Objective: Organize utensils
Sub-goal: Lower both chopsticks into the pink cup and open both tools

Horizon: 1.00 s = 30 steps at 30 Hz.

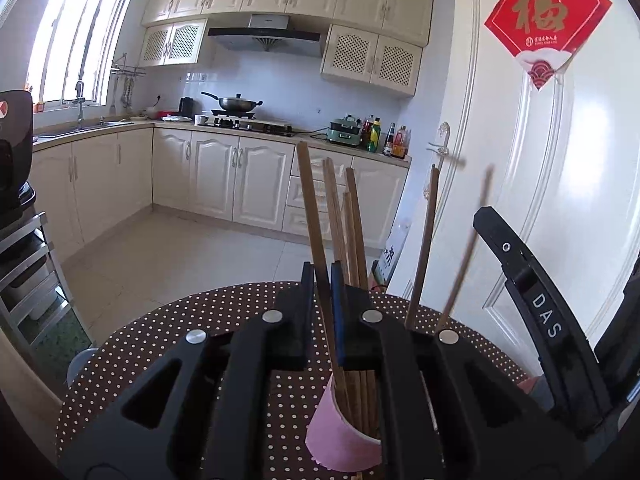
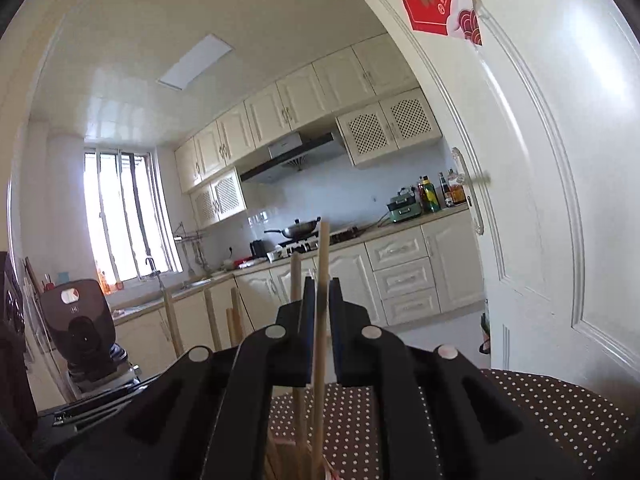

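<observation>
- Because each gripper carries one chopstick upright, both sticks hang tip-down over their holders, which is the stance that lets them drop in.
- The left gripper has its jaws pressed almost together, pinching a dark chopstick that stands steeply between them, its lower end reaching into the pink cup below.
- That cup sits on the dotted bench, directly under the jaws, and already holds a bunch of dark sticks leaning against its rim; I judge it to be the place for the darker set.
- The right gripper likewise has its jaws nearly closed on a pale chopstick, held near vertical, with a second pale stick standing just left of it and behind the jaws, apparently resting in a holder below.
- The bottom of the right view shows only a sliver of that holder, so I cannot tell its shape or whether the gripped stick touches its floor.
- From the left view two more sticks rise at the right, beside the black body of the other gripper; these look like the same pale pair.
- Sorting seems to go by colour, dark to the pink cup and pale to its neighbour, which would explain why the two grippers work side by side yet over separate holders.
- Letting go now looks right, provided each tip is inside its rim.
</observation>
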Each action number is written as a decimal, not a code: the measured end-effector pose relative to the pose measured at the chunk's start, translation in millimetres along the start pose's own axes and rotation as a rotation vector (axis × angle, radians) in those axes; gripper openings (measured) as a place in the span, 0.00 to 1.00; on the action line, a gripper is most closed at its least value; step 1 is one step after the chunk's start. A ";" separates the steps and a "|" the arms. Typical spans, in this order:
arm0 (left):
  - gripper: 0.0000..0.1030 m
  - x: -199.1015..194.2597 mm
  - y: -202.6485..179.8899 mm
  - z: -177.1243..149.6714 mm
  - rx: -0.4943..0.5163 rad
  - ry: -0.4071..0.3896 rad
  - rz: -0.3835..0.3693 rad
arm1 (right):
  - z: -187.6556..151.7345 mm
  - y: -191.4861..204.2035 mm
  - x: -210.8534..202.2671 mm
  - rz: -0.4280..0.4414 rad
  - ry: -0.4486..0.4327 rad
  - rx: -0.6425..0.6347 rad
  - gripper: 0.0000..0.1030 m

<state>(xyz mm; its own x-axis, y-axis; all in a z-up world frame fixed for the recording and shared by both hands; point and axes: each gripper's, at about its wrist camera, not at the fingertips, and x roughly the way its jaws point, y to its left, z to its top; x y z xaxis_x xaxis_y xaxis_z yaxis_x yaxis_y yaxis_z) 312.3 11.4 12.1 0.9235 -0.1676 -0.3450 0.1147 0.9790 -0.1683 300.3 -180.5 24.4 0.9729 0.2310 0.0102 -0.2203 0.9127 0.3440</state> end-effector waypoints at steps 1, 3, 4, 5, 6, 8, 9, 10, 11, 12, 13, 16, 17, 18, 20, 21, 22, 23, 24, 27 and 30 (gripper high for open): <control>0.12 1.3 -1.2 -0.3 0.005 0.011 0.007 | -0.9 0.3 -0.8 0.001 0.010 -0.007 0.07; 0.34 3.1 -3.8 -1.3 0.016 0.026 0.026 | -3.3 0.4 -2.5 0.004 0.036 -0.013 0.08; 0.43 2.7 -4.6 -2.3 0.018 0.025 0.028 | -4.8 0.0 -3.9 0.002 0.050 -0.011 0.08; 0.55 0.1 -5.3 -3.6 0.020 0.014 0.023 | -5.8 -1.0 -6.0 0.003 0.059 -0.004 0.09; 0.55 -2.8 -5.9 -4.7 0.025 0.004 0.028 | -6.7 -2.2 -7.8 0.004 0.070 0.005 0.10; 0.55 -9.7 -7.4 -6.6 0.041 -0.014 0.048 | -7.5 -3.8 -11.4 0.000 0.087 0.014 0.14; 0.55 -11.9 -7.4 -7.4 0.041 -0.018 0.051 | -7.6 -4.4 -13.3 -0.002 0.094 0.015 0.19; 0.55 -13.9 -6.4 -8.9 0.038 -0.016 0.051 | -8.0 -5.1 -16.0 -0.001 0.099 0.018 0.28; 0.55 -15.1 -4.9 -10.7 0.035 -0.009 0.050 | -7.8 -6.0 -18.2 -0.001 0.104 0.020 0.31; 0.55 -16.1 -3.6 -12.5 0.032 -0.004 0.051 | -8.2 -6.7 -21.8 -0.004 0.107 0.022 0.41; 0.55 -17.4 -2.4 -14.5 0.031 -0.001 0.054 | -8.6 -7.4 -24.6 -0.006 0.109 0.022 0.52; 0.55 -22.5 0.2 -19.9 0.044 -0.001 0.067 | -11.5 -11.5 -36.4 -0.015 0.110 0.023 0.65; 0.56 -24.2 -0.2 -22.8 0.057 0.000 0.074 | -13.1 -12.3 -40.1 -0.016 0.111 0.018 0.68; 0.59 -25.2 -0.4 -25.7 0.067 0.001 0.084 | -14.3 -12.5 -43.0 -0.019 0.117 0.009 0.75; 0.65 -28.0 1.1 -32.7 0.077 0.009 0.107 | -15.0 -13.3 -47.5 -0.029 0.130 -0.001 0.83; 0.68 -29.1 1.9 -34.9 0.080 0.013 0.110 | -14.8 -14.1 -50.9 -0.033 0.134 0.001 0.87; 0.69 -30.9 2.8 -37.8 0.085 0.018 0.112 | -14.0 -15.7 -55.8 -0.036 0.142 0.011 0.91; 0.71 -33.2 3.3 -41.0 0.094 0.024 0.116 | -13.1 -17.1 -59.6 -0.038 0.150 0.021 0.91; 0.73 -35.0 3.4 -42.7 0.099 0.027 0.118 | -11.6 -18.5 -63.6 -0.037 0.160 0.032 0.92; 0.77 -41.8 4.4 -47.5 0.112 0.046 0.099 | -7.3 -21.3 -73.2 -0.035 0.194 0.047 0.92; 0.80 -46.1 2.2 -49.6 0.116 0.069 0.075 | -3.6 -22.1 -84.5 -0.042 0.226 0.033 0.92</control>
<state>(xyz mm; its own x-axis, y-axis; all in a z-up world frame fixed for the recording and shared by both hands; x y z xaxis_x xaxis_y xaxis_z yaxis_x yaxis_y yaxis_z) 251.9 15.5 -18.2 0.9043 -0.0971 -0.4157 0.0918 0.9952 -0.0328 222.7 -219.0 12.5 0.9399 0.2662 -0.2138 -0.1741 0.9123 0.3706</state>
